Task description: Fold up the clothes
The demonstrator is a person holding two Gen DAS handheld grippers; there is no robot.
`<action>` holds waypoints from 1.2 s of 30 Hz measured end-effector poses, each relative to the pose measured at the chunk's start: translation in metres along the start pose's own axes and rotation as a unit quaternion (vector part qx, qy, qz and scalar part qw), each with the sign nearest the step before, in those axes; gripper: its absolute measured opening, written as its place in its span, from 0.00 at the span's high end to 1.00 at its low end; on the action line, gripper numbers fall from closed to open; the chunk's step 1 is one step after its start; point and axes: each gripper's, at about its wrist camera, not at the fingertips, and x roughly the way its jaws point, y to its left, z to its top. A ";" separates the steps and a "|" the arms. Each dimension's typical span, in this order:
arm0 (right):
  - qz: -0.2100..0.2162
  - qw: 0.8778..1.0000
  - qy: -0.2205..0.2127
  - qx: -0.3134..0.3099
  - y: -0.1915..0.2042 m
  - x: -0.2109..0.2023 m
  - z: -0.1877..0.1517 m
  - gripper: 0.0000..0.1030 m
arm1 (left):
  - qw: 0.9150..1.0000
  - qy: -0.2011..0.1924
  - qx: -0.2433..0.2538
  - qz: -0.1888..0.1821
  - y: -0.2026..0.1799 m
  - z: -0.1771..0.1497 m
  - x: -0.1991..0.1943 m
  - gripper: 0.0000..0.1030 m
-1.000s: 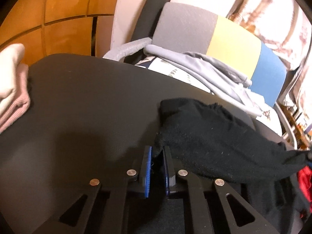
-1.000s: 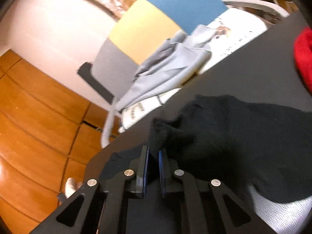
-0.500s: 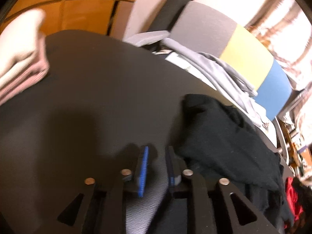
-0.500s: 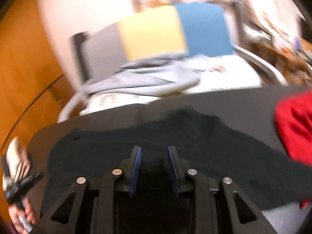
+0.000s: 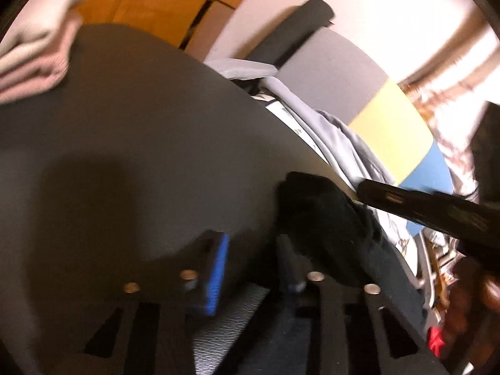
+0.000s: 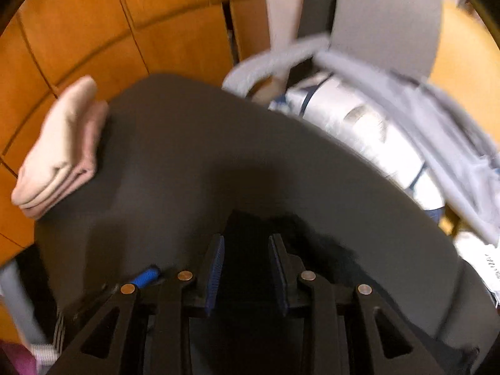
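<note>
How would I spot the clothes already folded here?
Find the dark round table. At its far left edge, against the orange wood panelling, lies a neat cream and pink folded stack. The black garment nearby is dark and rumpled.

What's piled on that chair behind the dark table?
On the chair behind the table lies a grey garment, draped over white printed fabric. The seat itself is covered, so anything beneath those layers can't be seen.
</note>
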 end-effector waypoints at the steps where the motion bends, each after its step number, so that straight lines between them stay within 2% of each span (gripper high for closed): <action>1: -0.007 1.000 0.017 -0.001 0.000 0.011 0.002 0.78 | 1.000 0.000 -0.002 0.007 0.001 0.000 0.001 0.88; 3: -0.029 0.999 0.024 -0.003 -0.001 0.021 0.004 0.87 | 1.000 0.000 0.001 0.011 -0.001 -0.001 0.002 0.88; 5: -0.050 0.999 0.000 0.005 -0.004 0.021 0.008 0.91 | 1.000 0.000 0.003 0.011 0.000 -0.001 0.003 0.88; 8: -0.054 0.997 -0.044 0.035 -0.015 0.025 0.010 0.95 | 1.000 -0.002 0.006 0.012 0.001 -0.002 0.002 0.88; 10: -0.049 0.995 -0.073 0.050 -0.020 0.024 0.008 0.94 | 1.000 -0.003 0.008 0.013 0.001 -0.003 0.002 0.88; 14: -0.023 0.991 -0.111 0.076 -0.027 0.007 -0.003 0.83 | 1.000 -0.005 0.009 0.012 0.003 -0.002 -0.003 0.86; 16: -0.011 0.987 -0.135 0.089 -0.030 -0.009 -0.010 0.82 | 1.000 -0.005 -0.003 -0.002 0.008 -0.002 -0.006 0.86; 18: -0.012 0.985 -0.150 0.087 -0.028 -0.033 -0.031 0.78 | 0.999 -0.002 -0.029 -0.028 0.017 0.000 -0.009 0.85; 20: -0.025 0.987 -0.147 0.068 -0.021 -0.053 -0.060 0.78 | 0.999 -0.004 -0.031 -0.023 0.016 0.000 -0.016 0.85; 22: -0.030 0.986 -0.148 0.075 -0.022 -0.057 -0.075 0.78 | 1.000 -0.010 -0.023 -0.017 0.013 -0.001 -0.022 0.80; 23: -0.032 0.985 -0.148 0.080 -0.024 -0.058 -0.082 0.78 | 1.000 -0.015 -0.016 -0.018 0.011 -0.002 -0.024 0.71; 24: -0.033 0.984 -0.149 0.086 -0.025 -0.060 -0.088 0.77 | 1.000 -0.020 -0.009 -0.019 0.008 -0.003 -0.027 0.58; 26: -0.037 0.983 -0.150 0.097 -0.028 -0.062 -0.101 0.74 | 1.000 -0.020 -0.002 -0.015 0.005 -0.003 -0.026 0.49; 30: -0.044 0.980 -0.153 0.120 -0.034 -0.066 -0.128 0.74 | 1.000 -0.017 0.014 0.014 -0.001 0.003 -0.026 0.50; 31: -0.031 0.976 -0.169 0.135 -0.034 -0.076 -0.139 0.74 | 0.999 -0.021 0.023 0.021 -0.004 0.004 -0.030 0.50; 33: -0.008 0.965 -0.199 0.169 -0.038 -0.099 -0.170 0.74 | 0.998 -0.036 0.044 0.029 -0.012 0.006 -0.041 0.50; 36: -0.014 0.950 -0.219 0.222 -0.058 -0.131 -0.234 0.74 | 0.994 -0.050 0.096 0.010 -0.042 0.006 -0.046 0.49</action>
